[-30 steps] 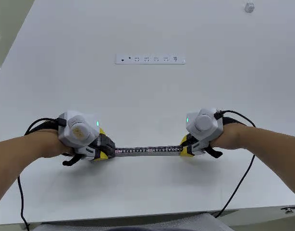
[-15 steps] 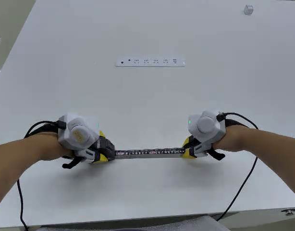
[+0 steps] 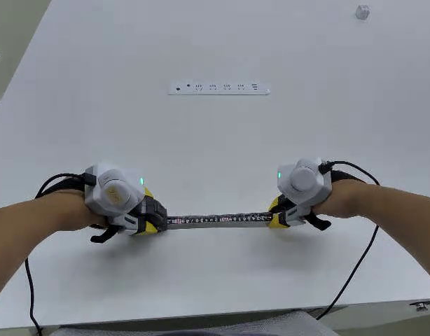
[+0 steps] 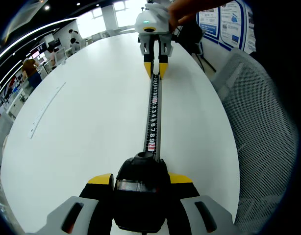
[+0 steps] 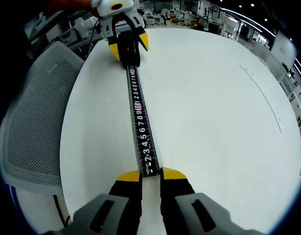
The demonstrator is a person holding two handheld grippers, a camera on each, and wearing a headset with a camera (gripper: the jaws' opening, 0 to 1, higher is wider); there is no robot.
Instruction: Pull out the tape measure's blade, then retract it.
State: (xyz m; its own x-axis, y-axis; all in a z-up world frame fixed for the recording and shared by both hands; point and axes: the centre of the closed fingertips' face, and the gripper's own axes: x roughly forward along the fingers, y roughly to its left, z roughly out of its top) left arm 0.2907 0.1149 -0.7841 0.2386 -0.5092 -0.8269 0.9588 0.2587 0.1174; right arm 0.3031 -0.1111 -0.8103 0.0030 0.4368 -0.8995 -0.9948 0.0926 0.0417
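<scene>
Tip of blade (image 3: 218, 219) hidden inside right gripper (image 5: 150, 175) jaws, apparently pinched. Black tape measure case (image 4: 140, 200) clamped in left gripper (image 3: 152, 214), largely covered. Forearms level, grippers facing; blade stretched along table (image 3: 215, 154) near front edge.

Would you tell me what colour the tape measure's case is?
The case is black, clearest in the left gripper view.

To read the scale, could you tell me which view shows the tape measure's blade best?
The right gripper view: the blade runs up the frame with numerals legible. The left gripper view shows it smaller; the head view a thin strip.
</scene>
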